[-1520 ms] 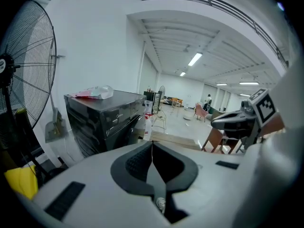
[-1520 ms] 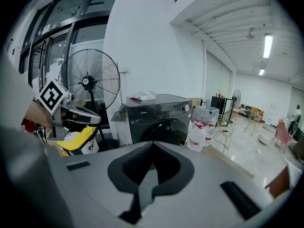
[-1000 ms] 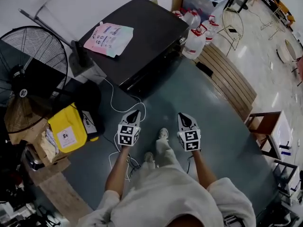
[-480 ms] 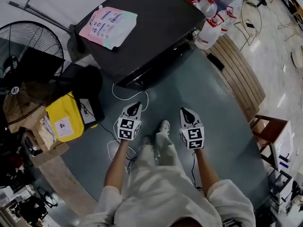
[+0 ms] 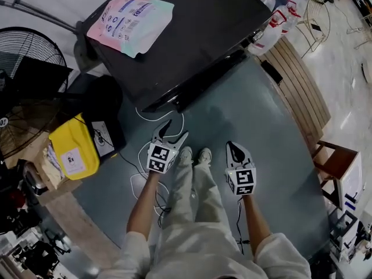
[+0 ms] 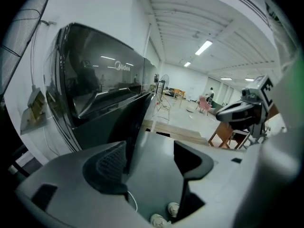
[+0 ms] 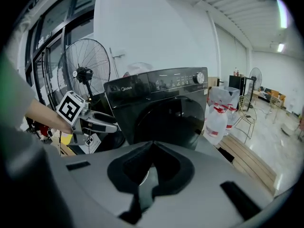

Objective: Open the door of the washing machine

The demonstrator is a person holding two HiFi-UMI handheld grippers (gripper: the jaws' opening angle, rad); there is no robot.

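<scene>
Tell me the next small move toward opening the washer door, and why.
Probably bring the left gripper forward to the edge of the door. Its fingers have just been opening with nothing between them, it hangs short of the washing machine, and the door looks shut.

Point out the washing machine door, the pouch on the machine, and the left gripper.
washing machine door (image 7: 171, 118): right gripper view, middle of the round dark front.
pouch (image 5: 131, 17): head view, its printed face.
left gripper (image 5: 176, 129): head view, midway between fingertips; jaws just opened, empty.
</scene>
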